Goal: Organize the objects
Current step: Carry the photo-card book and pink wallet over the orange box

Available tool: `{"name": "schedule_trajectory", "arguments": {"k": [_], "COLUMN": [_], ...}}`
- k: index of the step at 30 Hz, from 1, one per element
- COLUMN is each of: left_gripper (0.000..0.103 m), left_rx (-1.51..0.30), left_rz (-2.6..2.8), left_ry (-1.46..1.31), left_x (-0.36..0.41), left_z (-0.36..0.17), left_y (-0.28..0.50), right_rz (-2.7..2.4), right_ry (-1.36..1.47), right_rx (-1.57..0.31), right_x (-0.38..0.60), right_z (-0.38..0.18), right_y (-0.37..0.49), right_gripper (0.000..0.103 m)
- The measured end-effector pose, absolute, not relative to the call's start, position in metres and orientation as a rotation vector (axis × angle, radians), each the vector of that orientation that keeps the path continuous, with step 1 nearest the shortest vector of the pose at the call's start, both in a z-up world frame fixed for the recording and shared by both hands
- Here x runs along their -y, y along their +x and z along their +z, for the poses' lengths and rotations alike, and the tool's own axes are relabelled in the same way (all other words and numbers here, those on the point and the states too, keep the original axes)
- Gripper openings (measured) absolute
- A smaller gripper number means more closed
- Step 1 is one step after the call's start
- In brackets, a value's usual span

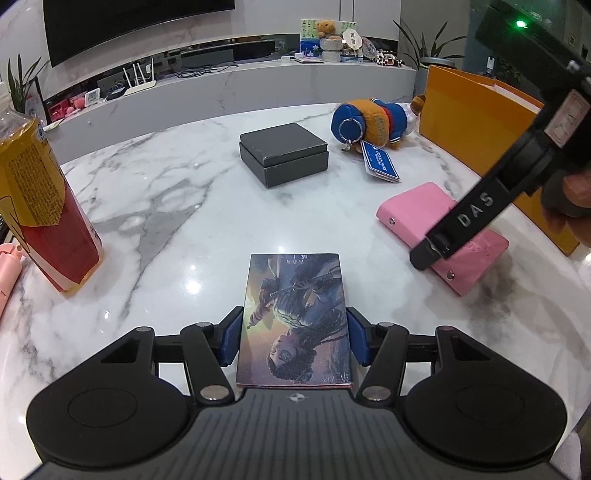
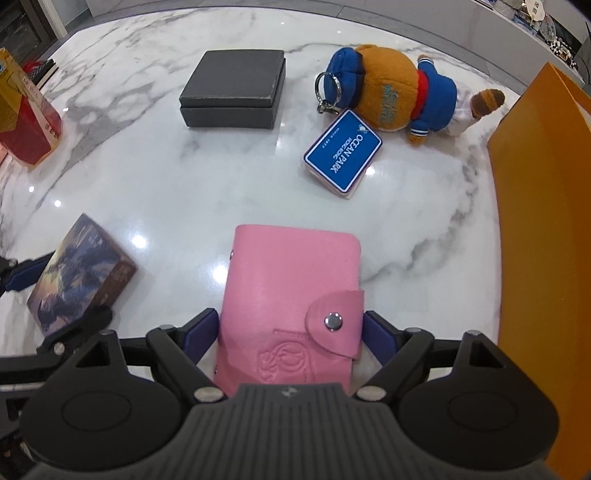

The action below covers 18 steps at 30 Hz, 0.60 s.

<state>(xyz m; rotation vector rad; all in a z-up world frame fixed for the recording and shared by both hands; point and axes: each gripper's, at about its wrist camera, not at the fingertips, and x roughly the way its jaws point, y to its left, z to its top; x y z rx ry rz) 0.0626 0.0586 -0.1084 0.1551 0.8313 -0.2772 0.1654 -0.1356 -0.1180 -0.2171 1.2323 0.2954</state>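
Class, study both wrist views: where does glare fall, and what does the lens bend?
Left wrist view: bright ceiling-light spots on the marble table beyond the picture card box; the far ledge curves. Right wrist view: similar spots beside the pink wallet; the table edge bows.

A glossy white marble table [image 1: 155,206]; at twelve o'clock, a dark television [image 1: 136,22] above a marble console [image 1: 229,88].
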Motion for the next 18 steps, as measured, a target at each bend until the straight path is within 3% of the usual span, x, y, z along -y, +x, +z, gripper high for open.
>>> {"name": "schedule_trajectory", "arguments": {"k": [10,18], "left_gripper": [0.066,0.066], "left_rx": [-0.801,-0.757], "left_rz": [-0.266,-0.28], "left_ry": [0.14,0.176], "left_x": [-0.058,-0.052], "left_z": [-0.087,-0.056], "left_y": [0.059,0.053], "right_rz": [0.297,0.327], "right_ry": [-0.18,0.005], "right_rx": [-1.207,-1.114], "right_x": [0.141,0.163], "right_z": [-0.113,-0.069], "right_y": [0.164,0.16], "right_gripper": [0.081,0.08]}}
